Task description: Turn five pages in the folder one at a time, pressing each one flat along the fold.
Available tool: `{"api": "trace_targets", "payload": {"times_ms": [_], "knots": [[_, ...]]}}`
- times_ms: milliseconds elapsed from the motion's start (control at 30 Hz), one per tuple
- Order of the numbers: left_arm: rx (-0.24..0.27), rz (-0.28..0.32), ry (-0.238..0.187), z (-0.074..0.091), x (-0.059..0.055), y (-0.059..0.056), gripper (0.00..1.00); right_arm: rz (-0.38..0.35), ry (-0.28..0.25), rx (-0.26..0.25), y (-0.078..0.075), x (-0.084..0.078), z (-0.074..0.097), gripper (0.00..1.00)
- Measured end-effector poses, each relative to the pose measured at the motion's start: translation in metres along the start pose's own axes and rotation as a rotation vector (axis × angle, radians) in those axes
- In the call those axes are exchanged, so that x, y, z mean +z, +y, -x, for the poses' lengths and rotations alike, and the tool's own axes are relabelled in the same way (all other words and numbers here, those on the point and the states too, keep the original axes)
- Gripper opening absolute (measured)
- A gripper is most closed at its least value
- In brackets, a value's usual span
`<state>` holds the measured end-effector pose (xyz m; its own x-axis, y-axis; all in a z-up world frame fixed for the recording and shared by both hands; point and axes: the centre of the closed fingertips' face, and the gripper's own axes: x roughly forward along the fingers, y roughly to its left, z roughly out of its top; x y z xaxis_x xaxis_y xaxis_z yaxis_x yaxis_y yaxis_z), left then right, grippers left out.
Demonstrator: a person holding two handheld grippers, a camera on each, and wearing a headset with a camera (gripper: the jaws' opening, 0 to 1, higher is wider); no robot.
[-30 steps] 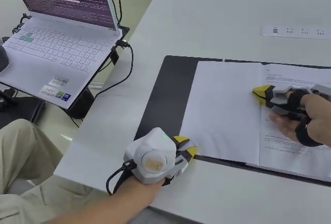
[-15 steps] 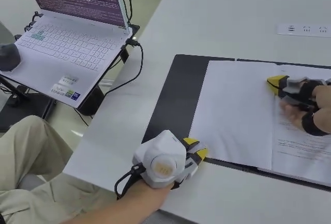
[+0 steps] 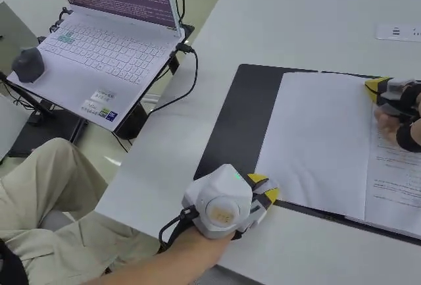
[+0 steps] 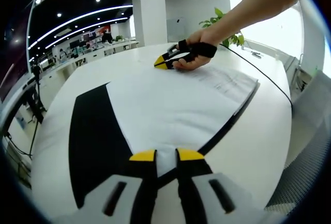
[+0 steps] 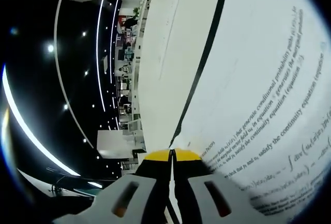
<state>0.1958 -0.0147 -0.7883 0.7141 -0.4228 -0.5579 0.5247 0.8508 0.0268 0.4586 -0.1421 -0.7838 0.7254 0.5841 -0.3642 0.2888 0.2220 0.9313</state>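
Since the earlier frames, the right claw (image 3: 373, 85) has travelled along the fold (image 3: 367, 166) toward the far edge of the folder (image 3: 230, 120), while the left claw (image 3: 266, 189) stays at the near edge of the blank page (image 3: 316, 140). The right hand (image 3: 400, 126) rests on the printed page (image 3: 395, 180), with its claw pointing across the fold. The right gripper view shows the jaws clenched tip to tip against the printed sheet, its text readable close up. The left gripper view shows the left claw (image 4: 165, 155) released, jaws slightly apart and grasping nothing, and the whole folder lying open on the counter (image 3: 296, 15).
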Motion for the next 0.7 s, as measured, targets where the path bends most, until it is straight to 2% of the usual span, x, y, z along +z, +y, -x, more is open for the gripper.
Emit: {"api": "trace_targets", "payload": {"times_ms": [133,233,500,700], "knots": [[-0.004,-0.011,0.002,-0.001,-0.001,0.000,0.12,-0.024,-0.056,0.004,0.001,0.012,-0.005,0.00],[-0.003,-0.010,0.002,-0.001,-0.002,0.000,0.12,-0.029,-0.051,0.001,0.001,0.010,-0.004,0.00],[-0.003,-0.011,0.005,-0.001,-0.002,0.000,0.12,0.007,0.010,-0.014,-0.004,-0.001,0.006,0.00],[-0.002,-0.009,0.004,0.000,-0.002,0.000,0.12,0.015,0.054,-0.011,-0.008,-0.016,0.021,0.00]]}}
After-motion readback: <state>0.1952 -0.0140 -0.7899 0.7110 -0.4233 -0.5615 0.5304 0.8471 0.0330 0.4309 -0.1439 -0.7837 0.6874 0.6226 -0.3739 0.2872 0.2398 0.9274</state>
